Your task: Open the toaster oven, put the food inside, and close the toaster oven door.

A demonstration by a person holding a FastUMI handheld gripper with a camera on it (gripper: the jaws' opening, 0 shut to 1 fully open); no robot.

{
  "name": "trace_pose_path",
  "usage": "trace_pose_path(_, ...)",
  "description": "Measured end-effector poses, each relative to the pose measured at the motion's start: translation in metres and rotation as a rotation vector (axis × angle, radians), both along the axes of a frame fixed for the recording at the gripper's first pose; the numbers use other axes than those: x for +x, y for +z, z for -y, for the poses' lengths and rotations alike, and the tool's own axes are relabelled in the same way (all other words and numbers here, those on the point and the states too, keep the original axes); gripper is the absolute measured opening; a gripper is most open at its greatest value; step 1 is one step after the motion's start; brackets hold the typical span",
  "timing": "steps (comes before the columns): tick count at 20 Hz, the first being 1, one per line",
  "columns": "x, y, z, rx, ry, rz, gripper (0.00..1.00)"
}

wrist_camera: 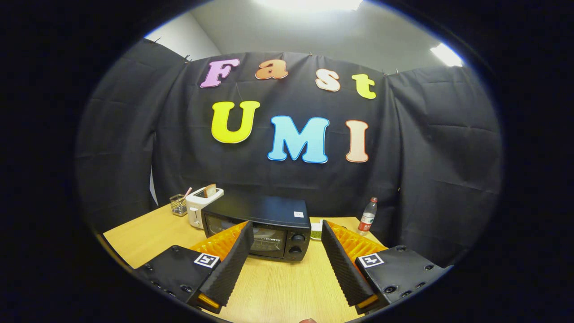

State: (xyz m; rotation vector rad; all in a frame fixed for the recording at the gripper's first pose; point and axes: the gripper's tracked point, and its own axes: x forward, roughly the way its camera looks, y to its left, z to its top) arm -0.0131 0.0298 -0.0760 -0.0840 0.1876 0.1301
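A black toaster oven [262, 226] stands on the wooden table [148, 235], its glass door shut and two knobs on its right side. My gripper [284, 229] is open, held above the table in front of the oven, with nothing between its fingers. The left fingertip overlaps the oven's door in the view; the right one stands just right of the knobs. A small greenish item [316, 232], perhaps the food on a plate, peeks out behind the oven's right side, mostly hidden.
A white pop-up toaster [202, 204] with a slice of bread in it stands left of the oven. A wire holder [178, 204] is beside it. A plastic water bottle [367, 216] stands at the back right. Black cloth walls close in behind.
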Motion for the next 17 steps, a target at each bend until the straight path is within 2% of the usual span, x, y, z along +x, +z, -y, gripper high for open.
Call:
trace_pose_path(5,-0.022,0.026,0.011,0.012,-0.015,0.059,0.97)
trace_pose_path(8,-0.038,0.024,0.001,0.064,0.006,0.059,0.96)
trace_pose_path(11,-0.053,0.017,0.003,0.048,0.024,0.045,0.96)
trace_pose_path(17,-0.053,0.017,0.019,0.038,0.008,0.038,0.97)
